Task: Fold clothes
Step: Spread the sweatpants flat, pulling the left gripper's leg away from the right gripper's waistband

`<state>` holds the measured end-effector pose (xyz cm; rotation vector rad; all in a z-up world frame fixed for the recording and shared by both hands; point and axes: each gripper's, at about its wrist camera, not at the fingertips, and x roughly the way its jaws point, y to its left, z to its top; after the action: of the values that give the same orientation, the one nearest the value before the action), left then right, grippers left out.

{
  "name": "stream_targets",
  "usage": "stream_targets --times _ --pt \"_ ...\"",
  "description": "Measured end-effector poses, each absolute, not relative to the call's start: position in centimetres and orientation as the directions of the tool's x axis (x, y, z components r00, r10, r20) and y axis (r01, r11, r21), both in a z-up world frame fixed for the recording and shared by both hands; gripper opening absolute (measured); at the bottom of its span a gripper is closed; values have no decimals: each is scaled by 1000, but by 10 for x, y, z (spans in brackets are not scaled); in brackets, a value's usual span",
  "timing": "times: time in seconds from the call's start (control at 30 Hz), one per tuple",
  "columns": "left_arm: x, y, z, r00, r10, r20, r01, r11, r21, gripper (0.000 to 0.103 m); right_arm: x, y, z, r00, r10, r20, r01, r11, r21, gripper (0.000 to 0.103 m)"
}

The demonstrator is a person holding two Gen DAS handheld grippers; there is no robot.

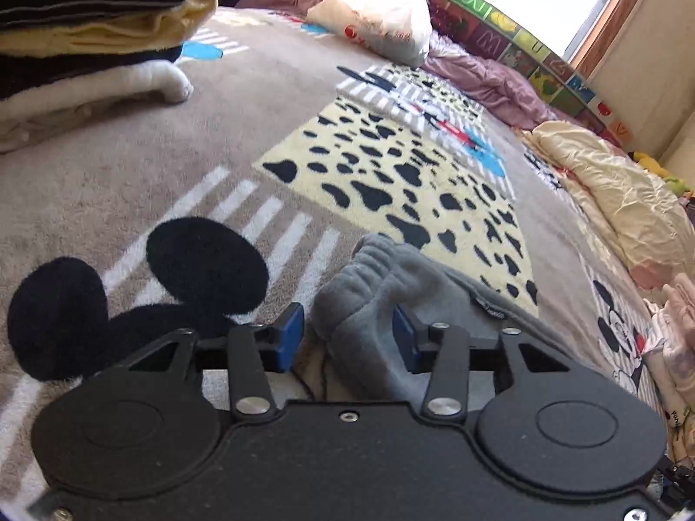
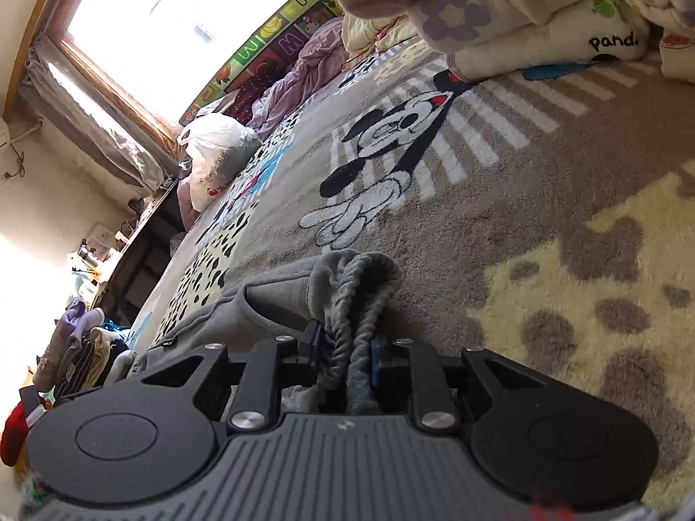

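A grey fleece garment [image 1: 382, 304] with an elastic waistband lies on the Mickey Mouse blanket [image 1: 217, 152]. My left gripper [image 1: 347, 336] is open, its blue pads [image 1: 290, 334] on either side of the bunched grey fabric without pinching it. In the right wrist view my right gripper [image 2: 345, 354] is shut on the garment's gathered waistband [image 2: 356, 295], which bulges up between the pads. The rest of the garment trails off to the left [image 2: 243, 304].
A stack of folded clothes [image 1: 87, 30] sits at the far left. A white plastic bag [image 1: 382, 13], a purple quilt [image 1: 491, 82] and a cream quilt [image 1: 617, 199] lie along the far side. Folded pale baby clothes [image 2: 521, 13] sit at the right.
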<state>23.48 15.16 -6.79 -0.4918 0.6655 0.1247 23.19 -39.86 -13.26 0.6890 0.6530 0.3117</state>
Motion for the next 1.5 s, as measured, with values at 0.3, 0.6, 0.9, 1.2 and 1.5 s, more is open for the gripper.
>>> stream_targets --times 0.3,0.6,0.9,1.2,1.5 --pt "202 107 -46 794 -233 -561 -48 897 -439 49 219 -404 -98 799 533 -278 -235 703 672 31" --pt "215 18 -78 701 -274 -658 113 954 -276 54 266 -383 -134 676 574 -462 -171 733 659 6" --pt "149 60 -59 742 -196 -641 -3 955 -296 57 240 -396 -123 690 595 -411 -201 704 681 32" --pt "81 107 -62 777 -99 -622 -152 929 -337 56 144 -333 -76 639 661 -394 -444 735 513 39" --pt "62 109 -72 799 -20 -600 -178 947 -268 51 91 -303 -90 700 501 -509 -423 865 271 50"
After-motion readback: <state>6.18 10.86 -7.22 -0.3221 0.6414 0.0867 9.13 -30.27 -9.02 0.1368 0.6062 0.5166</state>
